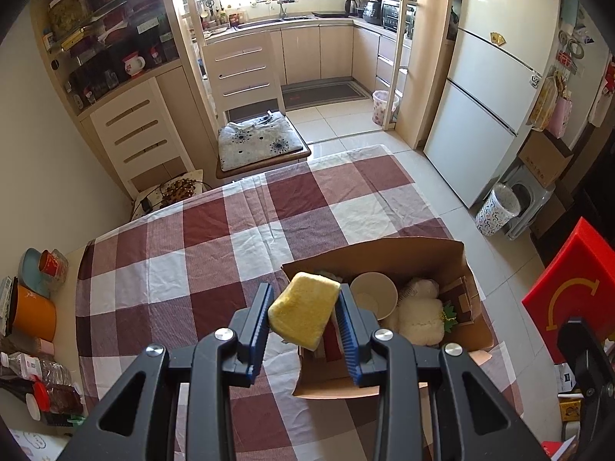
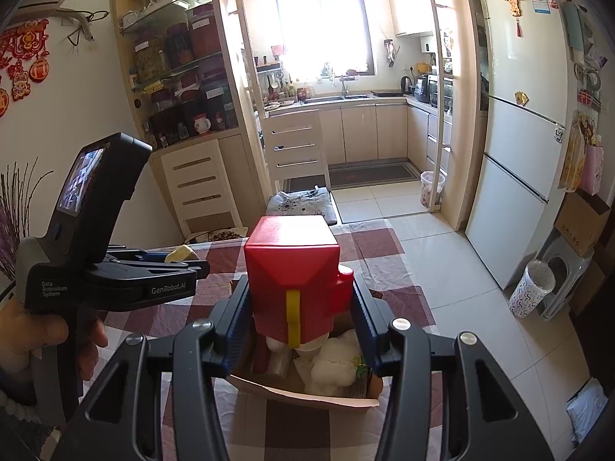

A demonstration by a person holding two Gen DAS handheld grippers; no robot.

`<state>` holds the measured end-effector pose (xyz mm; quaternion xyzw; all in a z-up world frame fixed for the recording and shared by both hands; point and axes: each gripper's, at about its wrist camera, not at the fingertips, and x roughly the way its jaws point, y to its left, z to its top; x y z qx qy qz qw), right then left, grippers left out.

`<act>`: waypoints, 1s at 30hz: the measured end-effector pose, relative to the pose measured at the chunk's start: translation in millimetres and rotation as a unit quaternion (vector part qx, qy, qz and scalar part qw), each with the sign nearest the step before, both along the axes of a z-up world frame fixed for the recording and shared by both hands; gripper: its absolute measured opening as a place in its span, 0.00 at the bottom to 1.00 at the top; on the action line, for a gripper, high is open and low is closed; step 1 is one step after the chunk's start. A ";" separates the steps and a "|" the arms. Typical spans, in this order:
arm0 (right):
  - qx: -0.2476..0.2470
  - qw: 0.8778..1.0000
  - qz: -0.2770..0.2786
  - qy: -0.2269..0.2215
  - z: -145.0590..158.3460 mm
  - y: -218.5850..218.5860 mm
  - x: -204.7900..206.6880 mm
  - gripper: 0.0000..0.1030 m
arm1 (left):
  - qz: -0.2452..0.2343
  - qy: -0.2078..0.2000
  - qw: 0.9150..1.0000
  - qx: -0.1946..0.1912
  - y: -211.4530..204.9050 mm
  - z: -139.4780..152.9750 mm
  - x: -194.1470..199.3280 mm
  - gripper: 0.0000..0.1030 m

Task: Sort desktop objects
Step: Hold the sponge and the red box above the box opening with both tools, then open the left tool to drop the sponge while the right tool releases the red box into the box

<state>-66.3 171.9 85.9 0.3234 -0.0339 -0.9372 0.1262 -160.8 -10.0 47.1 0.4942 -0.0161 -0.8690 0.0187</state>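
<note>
We hold the sponge [image 1: 303,309] pinched in the left gripper [image 1: 303,330] above the box [image 1: 442,257]: soft, light, squashes. Right gripper [image 2: 300,319] jaws clamp the red container [image 2: 294,272]: rigid, slick, grip its flat sides.

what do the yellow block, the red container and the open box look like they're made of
Yellow block in the left claw: likely foam sponge, matte and pitted with soft rounded edges. Red container in the right claw: probably hard plastic, smooth and slightly glossy with crisp moulded facets and a yellow clip. Open box: brown cardboard, dull, with bent flaps.
</note>
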 end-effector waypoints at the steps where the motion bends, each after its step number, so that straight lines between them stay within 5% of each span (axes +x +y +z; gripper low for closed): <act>1: 0.000 1.000 0.000 0.000 -0.3 -0.1 0.1 0.48 | 0.000 -0.001 1.000 0.000 0.0 -0.4 -0.1 0.32; 13: -0.001 1.000 0.002 -0.003 -3.4 -1.3 -0.3 0.48 | -0.004 -0.005 1.000 -0.001 3.2 -4.1 -1.7 0.33; 14: 0.000 1.000 0.002 -0.002 -3.4 -1.5 -0.1 0.48 | -0.005 -0.004 1.000 -0.003 3.5 -3.8 -1.8 0.35; 16: 0.008 1.000 0.001 0.007 -2.0 -2.5 1.9 0.49 | -0.004 -0.003 1.000 -0.022 5.3 -3.3 -1.9 0.56; 17: 0.012 1.000 -0.002 0.015 -0.2 -3.0 3.4 0.61 | -0.002 0.003 0.999 -0.032 6.2 -2.1 -0.7 0.70; 18: 0.013 1.000 -0.009 0.025 2.5 -2.8 5.6 0.79 | -0.001 0.011 0.999 -0.036 6.0 0.2 0.8 0.73; 20: 0.000 0.999 -0.021 0.049 10.1 0.5 12.5 0.87 | 0.001 0.022 0.999 -0.034 4.6 5.2 2.7 0.73; 30: -0.017 0.998 -0.039 0.052 16.8 8.3 15.0 0.88 | 0.006 0.023 0.999 -0.033 -1.1 6.9 10.8 0.73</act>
